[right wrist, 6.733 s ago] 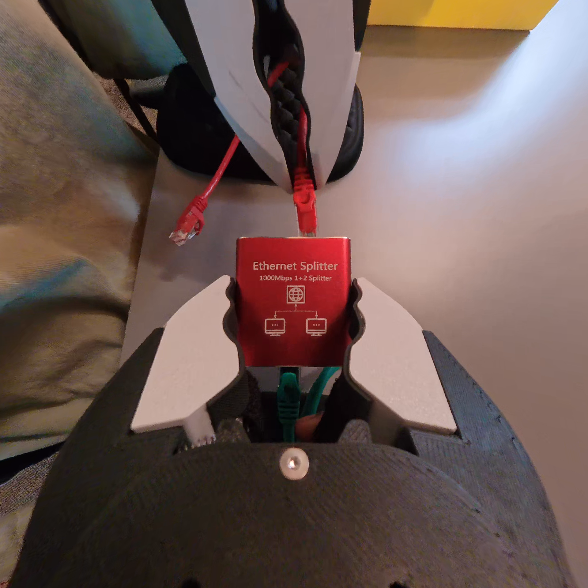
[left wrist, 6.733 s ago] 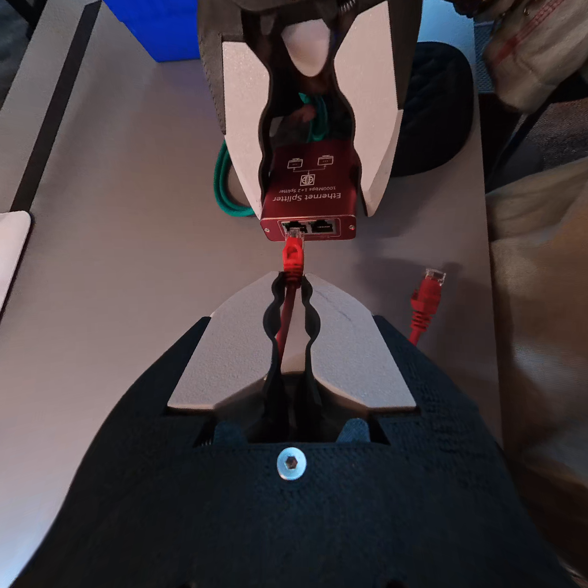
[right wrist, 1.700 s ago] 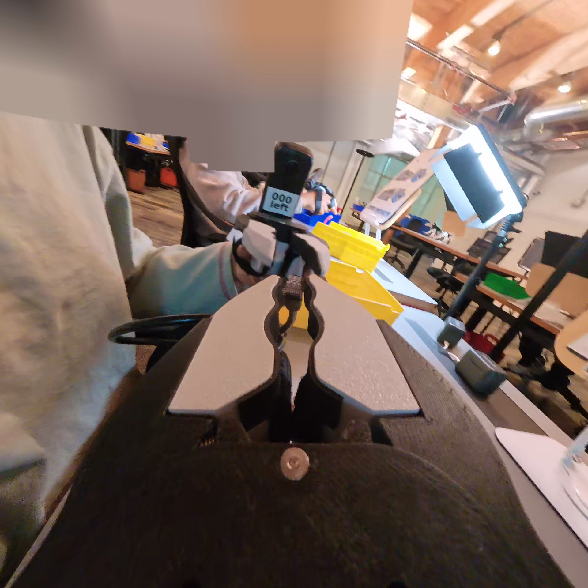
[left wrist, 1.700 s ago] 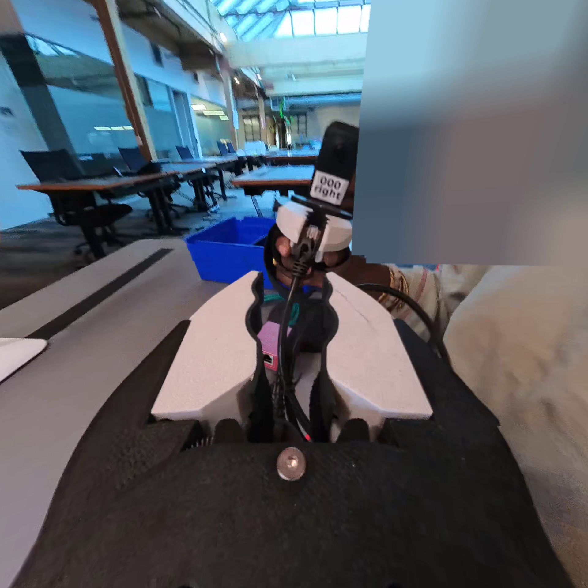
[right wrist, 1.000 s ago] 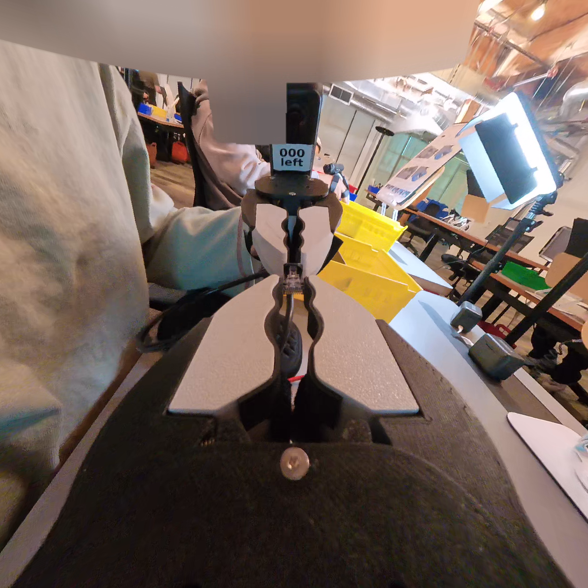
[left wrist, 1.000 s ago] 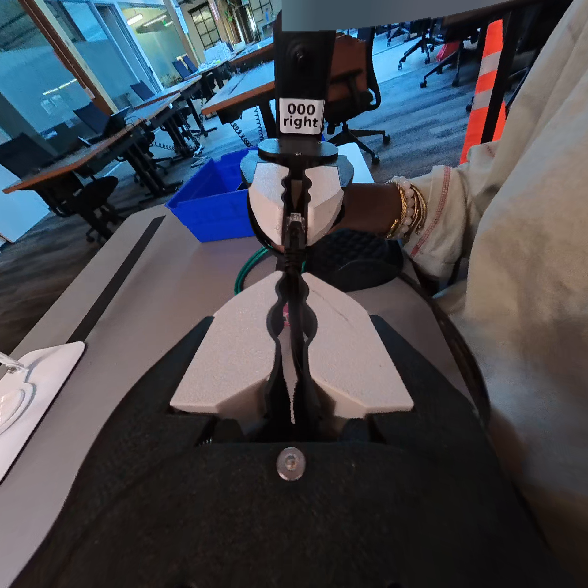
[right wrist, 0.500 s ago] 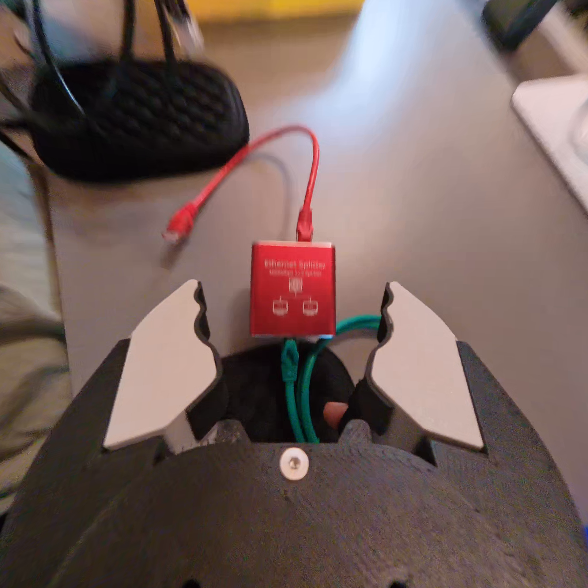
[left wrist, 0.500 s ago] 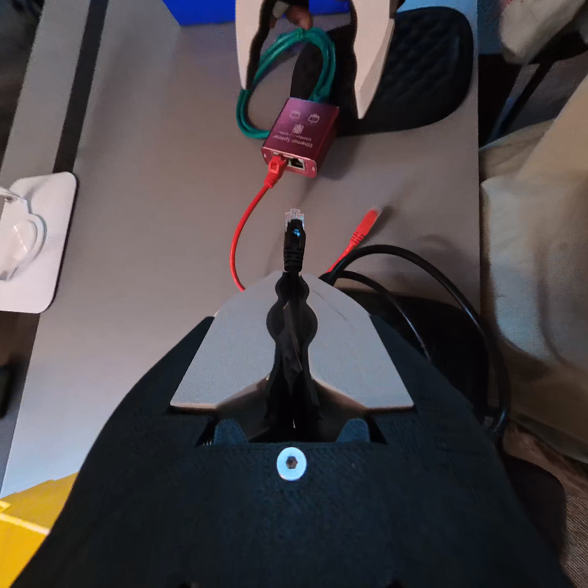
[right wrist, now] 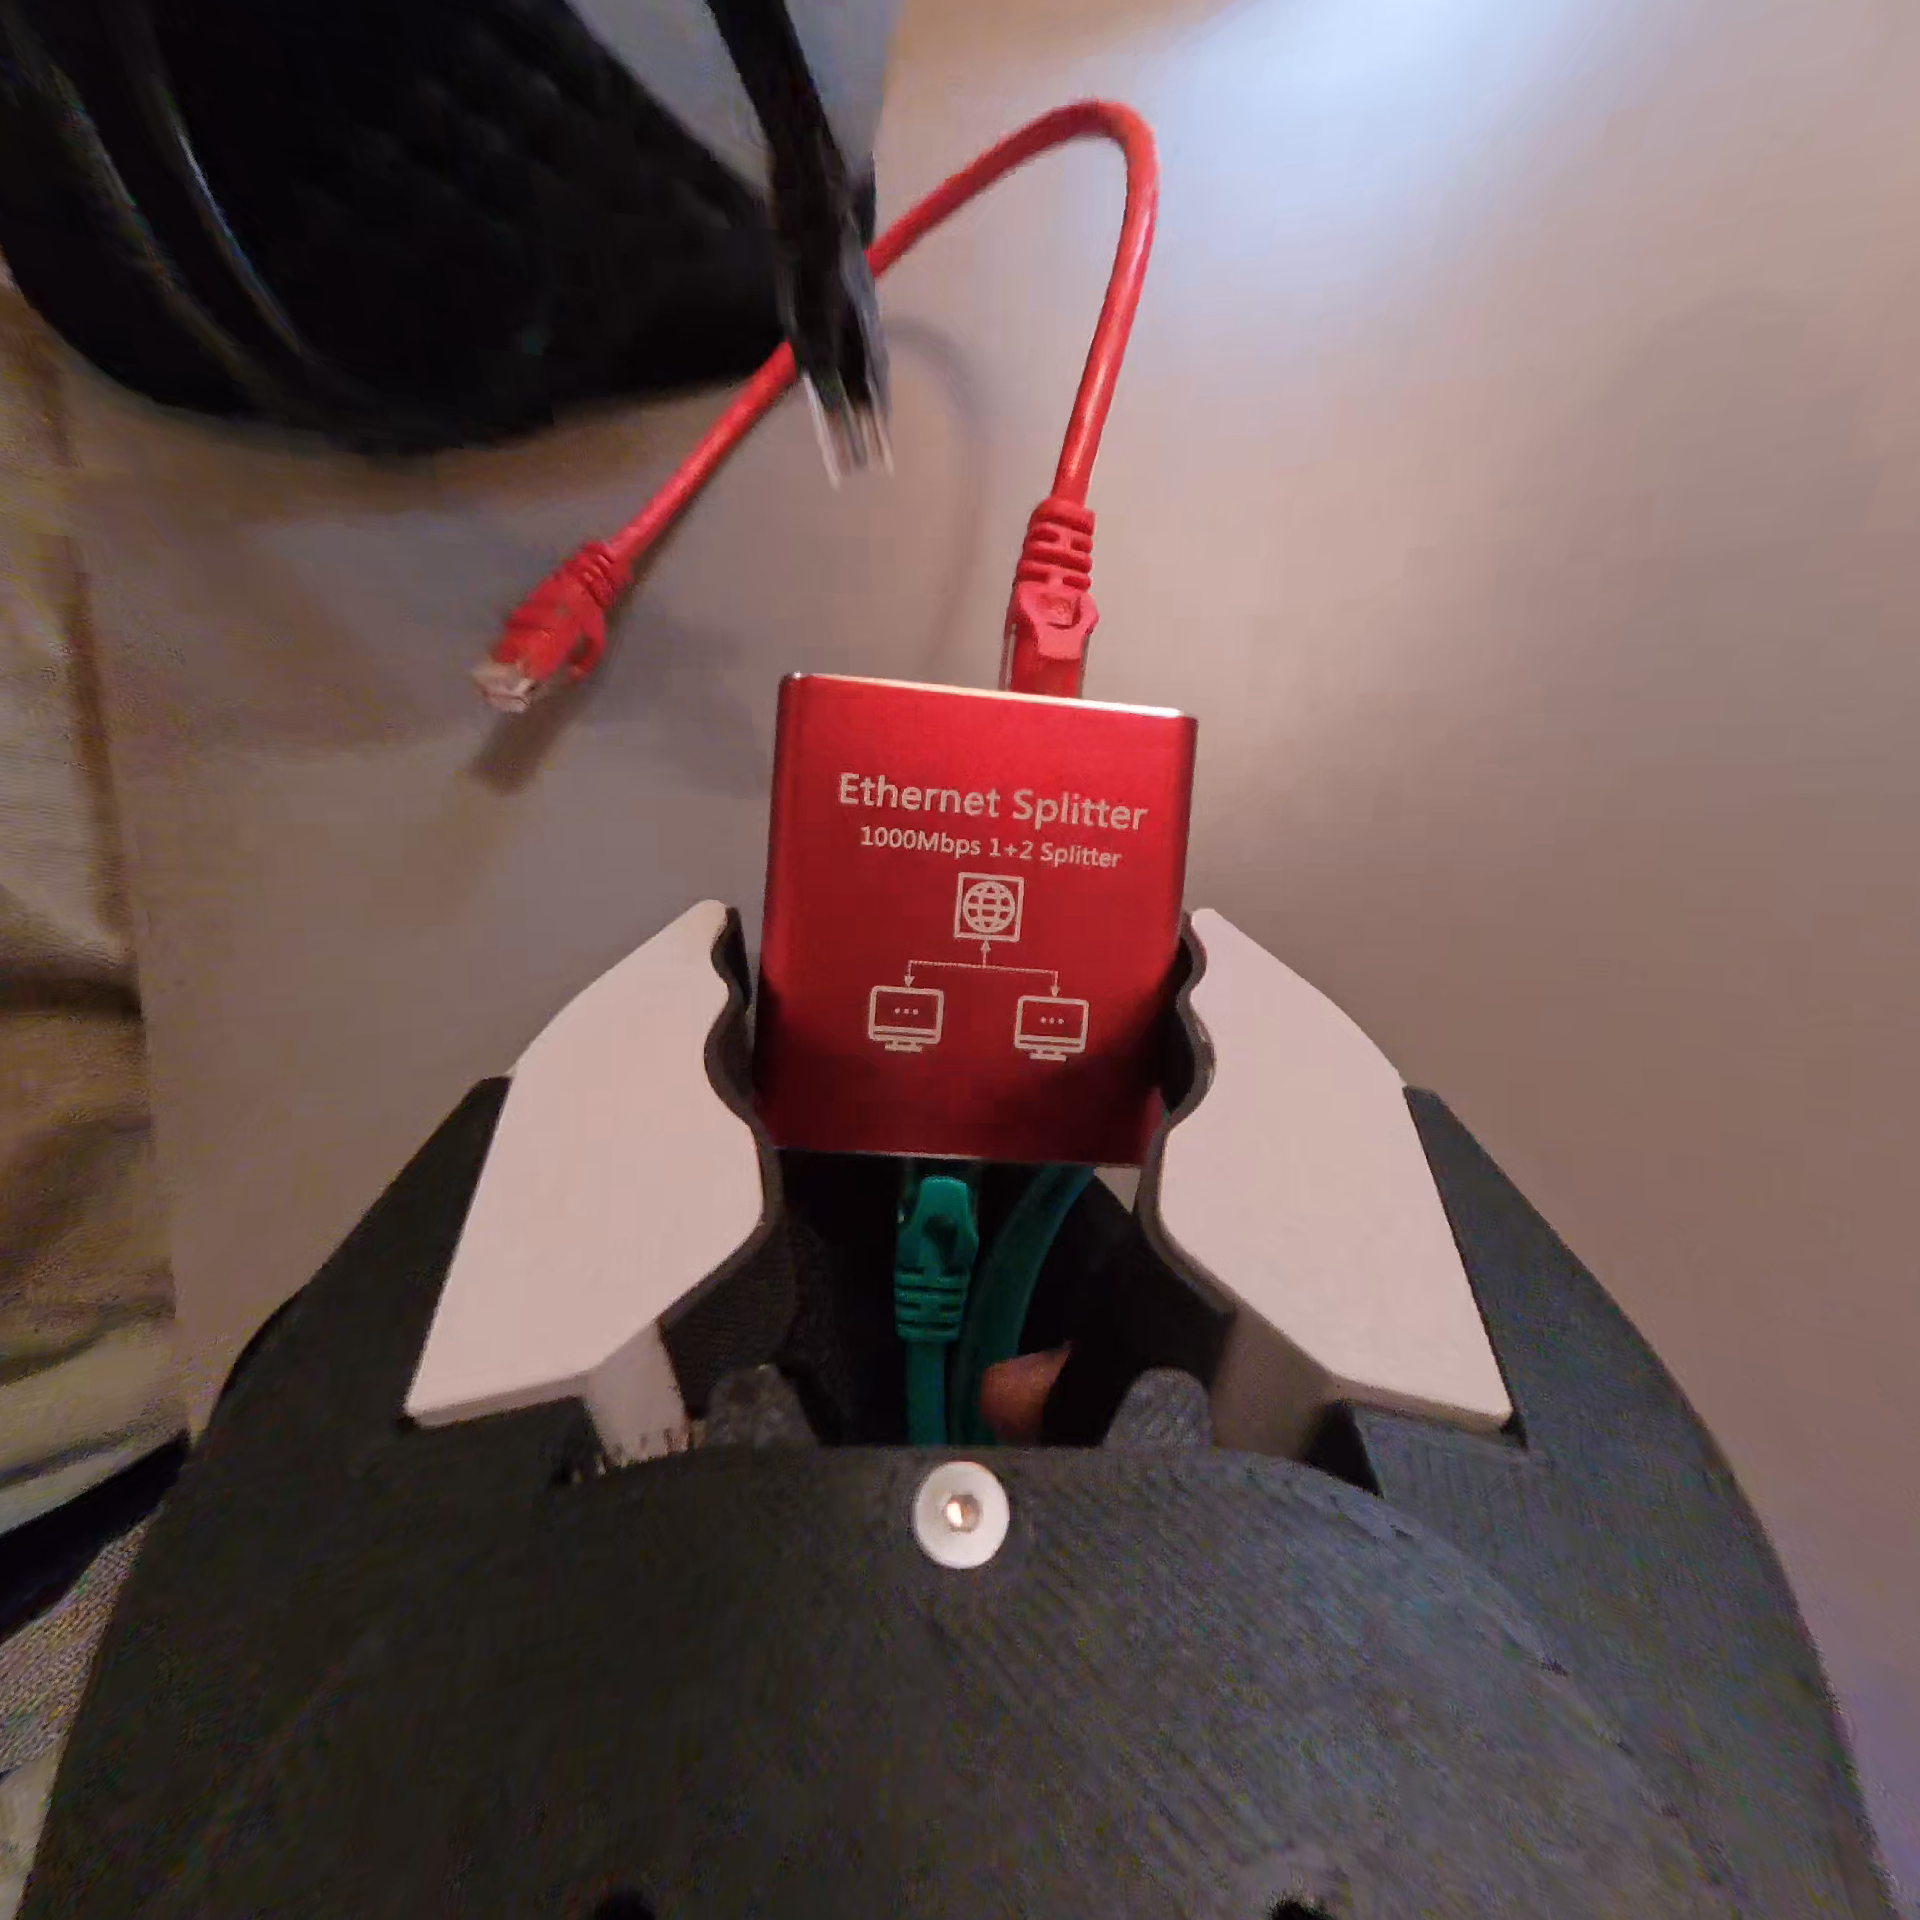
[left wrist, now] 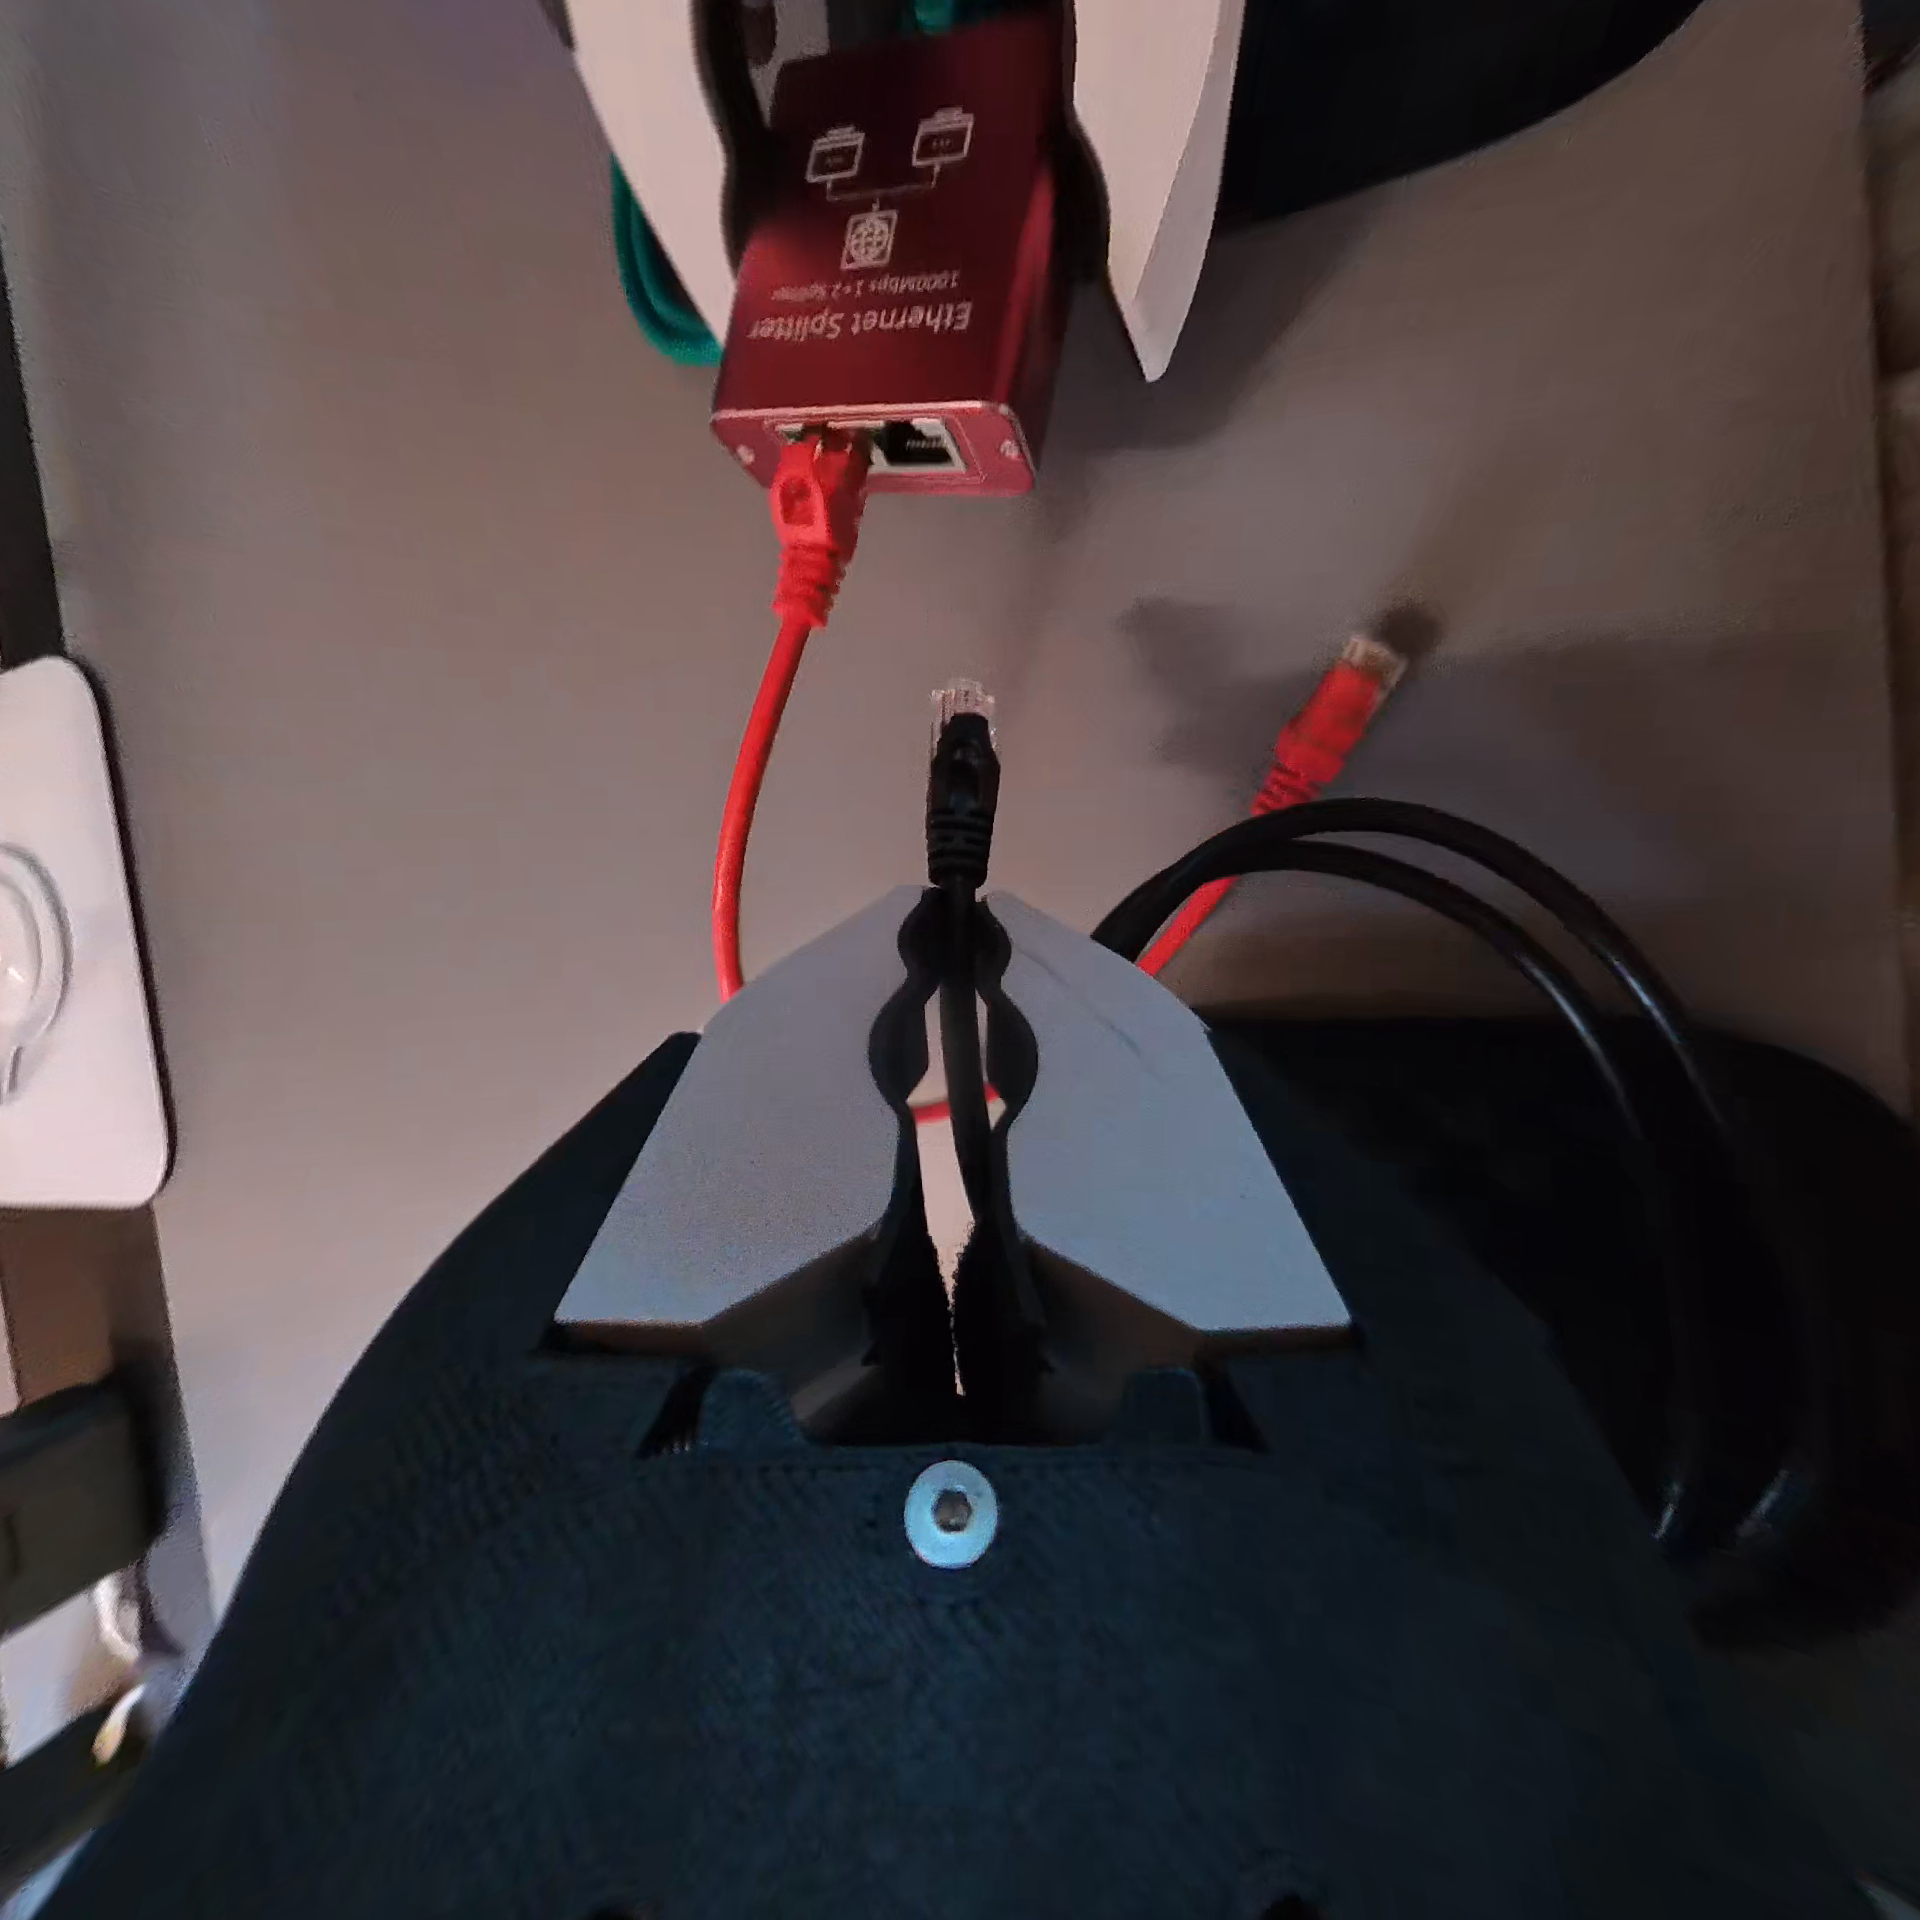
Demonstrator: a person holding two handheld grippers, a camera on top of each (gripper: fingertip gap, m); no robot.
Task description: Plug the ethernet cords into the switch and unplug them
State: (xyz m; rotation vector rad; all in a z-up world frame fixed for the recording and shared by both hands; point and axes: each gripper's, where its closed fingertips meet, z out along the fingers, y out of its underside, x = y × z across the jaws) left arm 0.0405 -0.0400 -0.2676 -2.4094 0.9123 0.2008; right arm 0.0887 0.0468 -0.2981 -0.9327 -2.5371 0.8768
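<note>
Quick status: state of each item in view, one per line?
left gripper: shut on black cord
right gripper: shut on switch
switch: held, one front port free
red cord: plugged in, other end loose
black cord: unplugged, short of the free port
green cord: plugged into the back

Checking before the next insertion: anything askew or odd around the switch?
Only one thing: the red cord's other plug lies loose on the table. The switch sits square in the right claw; the black plug in the left claw faces the free port.
</note>
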